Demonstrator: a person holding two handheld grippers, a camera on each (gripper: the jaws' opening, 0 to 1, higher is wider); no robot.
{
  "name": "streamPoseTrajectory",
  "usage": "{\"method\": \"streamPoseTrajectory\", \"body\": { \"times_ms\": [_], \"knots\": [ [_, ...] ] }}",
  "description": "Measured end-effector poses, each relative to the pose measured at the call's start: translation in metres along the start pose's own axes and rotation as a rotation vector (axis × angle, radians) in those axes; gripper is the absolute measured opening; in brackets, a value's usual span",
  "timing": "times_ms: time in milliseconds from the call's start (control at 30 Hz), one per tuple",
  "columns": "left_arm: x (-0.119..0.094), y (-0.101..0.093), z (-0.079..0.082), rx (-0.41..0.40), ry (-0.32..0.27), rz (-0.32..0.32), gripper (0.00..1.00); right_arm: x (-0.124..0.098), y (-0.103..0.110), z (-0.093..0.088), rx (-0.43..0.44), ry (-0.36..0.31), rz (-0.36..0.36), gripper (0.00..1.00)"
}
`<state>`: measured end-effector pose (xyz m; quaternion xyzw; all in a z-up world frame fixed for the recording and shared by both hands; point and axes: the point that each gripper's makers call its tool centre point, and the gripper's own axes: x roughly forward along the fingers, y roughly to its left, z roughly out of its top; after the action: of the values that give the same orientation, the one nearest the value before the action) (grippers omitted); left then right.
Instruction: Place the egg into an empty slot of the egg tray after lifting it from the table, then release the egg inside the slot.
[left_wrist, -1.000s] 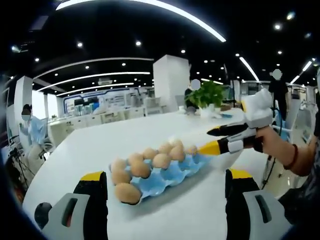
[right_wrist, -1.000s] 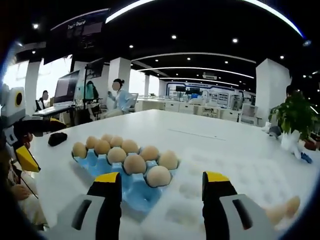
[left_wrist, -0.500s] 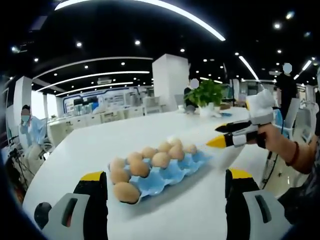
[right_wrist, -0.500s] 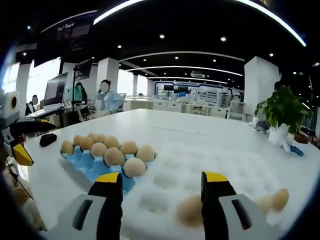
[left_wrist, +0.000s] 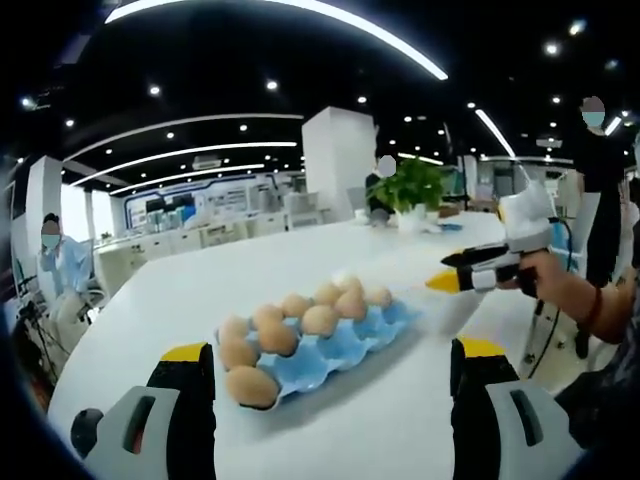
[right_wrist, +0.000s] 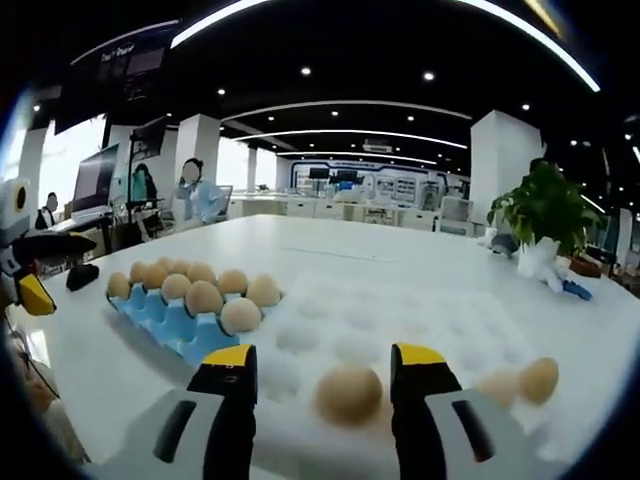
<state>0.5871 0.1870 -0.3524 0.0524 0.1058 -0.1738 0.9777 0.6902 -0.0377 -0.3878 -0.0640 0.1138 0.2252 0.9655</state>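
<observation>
A blue egg tray (left_wrist: 345, 350) with several brown eggs in it lies on the white table (left_wrist: 250, 280). My left gripper (left_wrist: 330, 385) is open and hangs short of the tray's near end, holding nothing. My right gripper (left_wrist: 470, 275), held by a hand, hovers to the right of the tray. In the right gripper view, the right gripper (right_wrist: 323, 360) is open over a white dimpled foam pad (right_wrist: 420, 325). A loose egg (right_wrist: 348, 393) lies on the pad between its fingers, apart from both. The tray (right_wrist: 175, 330) sits to the left.
Two more eggs (right_wrist: 525, 382) rest on the foam pad's right side. A potted plant (right_wrist: 545, 205) stands at the table's far end. A small black object (right_wrist: 82, 275) lies beyond the tray. A person (left_wrist: 600, 180) stands at the right, and others sit further back.
My right gripper has drawn away from the tray to the foam pad, where an egg now lies between its jaws. The left gripper and the tray have not moved.
</observation>
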Motion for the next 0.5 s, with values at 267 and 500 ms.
{"method": "streamPoseTrajectory", "body": {
  "times_ms": [267, 500],
  "knots": [
    [-0.0021, 0.0, -0.0032, -0.005, -0.002, -0.004, 1.0, -0.0007, -0.0039, -0.0045, 0.014, -0.012, -0.045, 0.45],
    [-0.004, 0.0025, -0.0059, -0.01, -0.006, 0.002, 1.0, -0.003, -0.0104, -0.0112, 0.041, -0.007, -0.109, 0.35]
  ]
}}
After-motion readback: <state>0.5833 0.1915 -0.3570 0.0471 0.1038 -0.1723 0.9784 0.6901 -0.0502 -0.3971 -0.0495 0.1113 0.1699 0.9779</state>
